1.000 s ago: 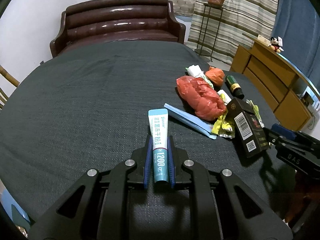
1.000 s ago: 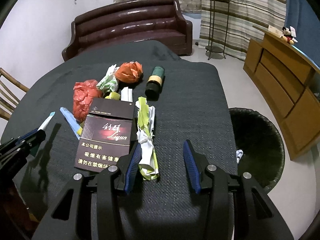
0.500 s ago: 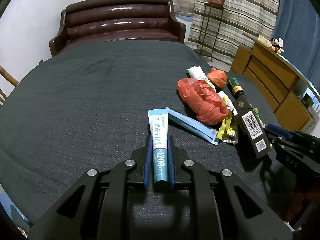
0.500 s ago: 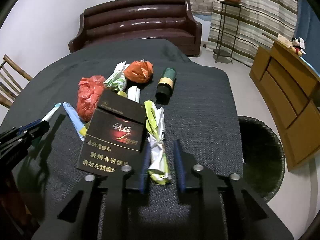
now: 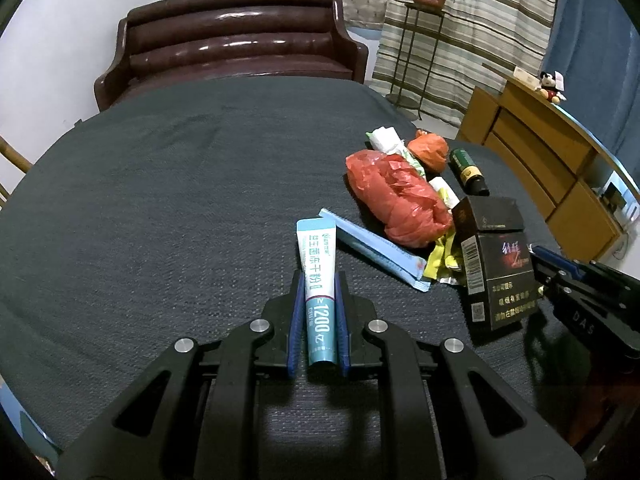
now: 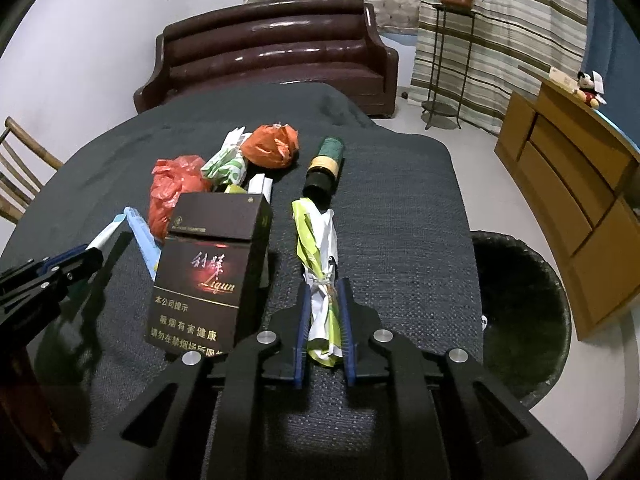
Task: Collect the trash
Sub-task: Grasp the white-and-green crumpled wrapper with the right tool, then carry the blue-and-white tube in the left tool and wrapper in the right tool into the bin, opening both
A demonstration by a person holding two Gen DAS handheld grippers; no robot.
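Landmark taken: the dark cigarette carton [image 6: 208, 268] on the desk [image 5: 160, 200].

Left gripper [image 5: 318, 280]: jaws are clamped on a teal-and-white tube [image 5: 316, 284], gripped along its lower half so the flat crimped end projects forward. The tube is held well to the left of the carton, with a light-blue flat packet [image 5: 376, 248] lying between them.

Right gripper [image 6: 325, 292]: jaws are closed on a twisted green-and-white wrapper [image 6: 320, 264], pinched at its narrow knotted waist, probably because that is the firmest part of a limp item. The wrapper runs just right of the carton, its far end near a green bottle [image 6: 326, 164] lying on its side.

Remaining trash is clustered behind and left of the carton: a red plastic bag [image 6: 172, 188], an orange crumpled bag [image 6: 270, 146], a green-and-white packet [image 6: 226, 164].

A dark bin [image 6: 520, 308] stands on the floor, right of the carton beyond the desk edge. Judgement: both items are gripped for carrying; the bin is the likely destination, nearer the right gripper. The limp wrapper may slip or trail during transfer.
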